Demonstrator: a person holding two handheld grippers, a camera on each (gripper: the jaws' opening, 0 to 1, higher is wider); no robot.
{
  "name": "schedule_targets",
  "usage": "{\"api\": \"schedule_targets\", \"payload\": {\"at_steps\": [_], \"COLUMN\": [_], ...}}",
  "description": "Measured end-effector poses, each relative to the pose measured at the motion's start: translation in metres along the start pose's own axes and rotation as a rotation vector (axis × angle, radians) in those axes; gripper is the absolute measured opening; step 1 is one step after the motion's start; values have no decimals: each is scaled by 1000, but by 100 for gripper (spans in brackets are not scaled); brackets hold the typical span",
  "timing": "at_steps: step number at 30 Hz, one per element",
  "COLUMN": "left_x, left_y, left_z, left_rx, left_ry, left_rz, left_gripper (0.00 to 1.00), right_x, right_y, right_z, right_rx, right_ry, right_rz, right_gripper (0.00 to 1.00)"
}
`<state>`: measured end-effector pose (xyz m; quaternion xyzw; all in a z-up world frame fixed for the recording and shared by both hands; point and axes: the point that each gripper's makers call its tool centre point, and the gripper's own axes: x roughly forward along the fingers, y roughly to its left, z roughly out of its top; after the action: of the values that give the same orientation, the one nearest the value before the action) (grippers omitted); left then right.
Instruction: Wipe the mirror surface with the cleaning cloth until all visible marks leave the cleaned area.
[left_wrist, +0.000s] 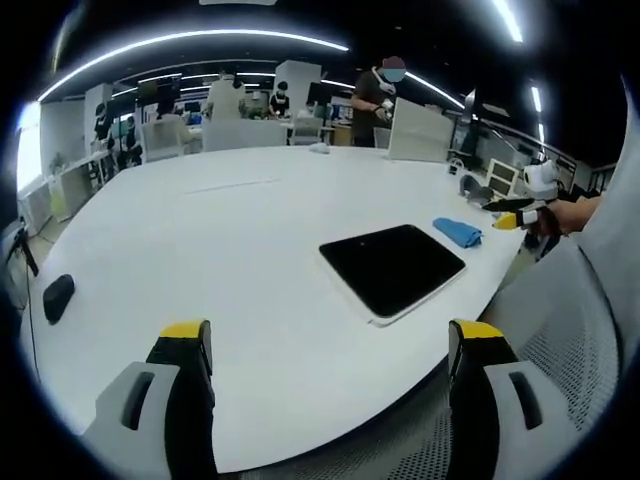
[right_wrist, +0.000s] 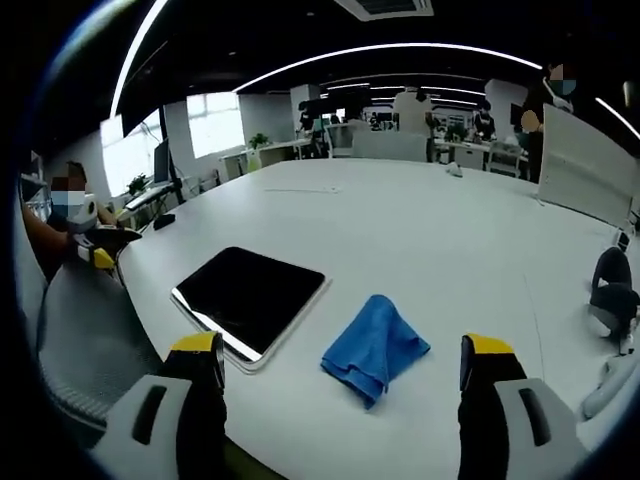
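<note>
Left gripper (left_wrist: 330, 365): yellow-tipped fingers (left_wrist: 187, 345) spread wide, empty, above the near edge of the white table (left_wrist: 200, 230). Mirror (left_wrist: 392, 268): dark, flat on the table, ahead of the right finger. Blue cleaning cloth (left_wrist: 458, 232): just beyond the mirror, apart from it. Right gripper (left_wrist: 520, 212): farther right, past the cloth.

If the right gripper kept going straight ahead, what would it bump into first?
Probably the crumpled blue cleaning cloth, lying on the white table just ahead between the open jaws of the right gripper. Depth is hard to judge.

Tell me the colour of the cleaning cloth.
Blue. The cleaning cloth shows best in the right gripper view.
</note>
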<state>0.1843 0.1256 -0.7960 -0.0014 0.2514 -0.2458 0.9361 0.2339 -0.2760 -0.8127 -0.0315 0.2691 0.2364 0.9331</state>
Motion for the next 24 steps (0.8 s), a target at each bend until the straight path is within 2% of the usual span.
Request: {"api": "schedule_targets", "payload": {"at_steps": [24], "left_x": [-2], "left_y": [-1], "left_z": [2], "left_rx": [-4], "left_ry": [-3], "left_rz": [4], "left_gripper": [99], "right_x": [-6], "right_y": [2], "right_z": [-5], "right_rx": [6], "right_ry": [4], "right_rz": [-13], "right_gripper": [96]}}
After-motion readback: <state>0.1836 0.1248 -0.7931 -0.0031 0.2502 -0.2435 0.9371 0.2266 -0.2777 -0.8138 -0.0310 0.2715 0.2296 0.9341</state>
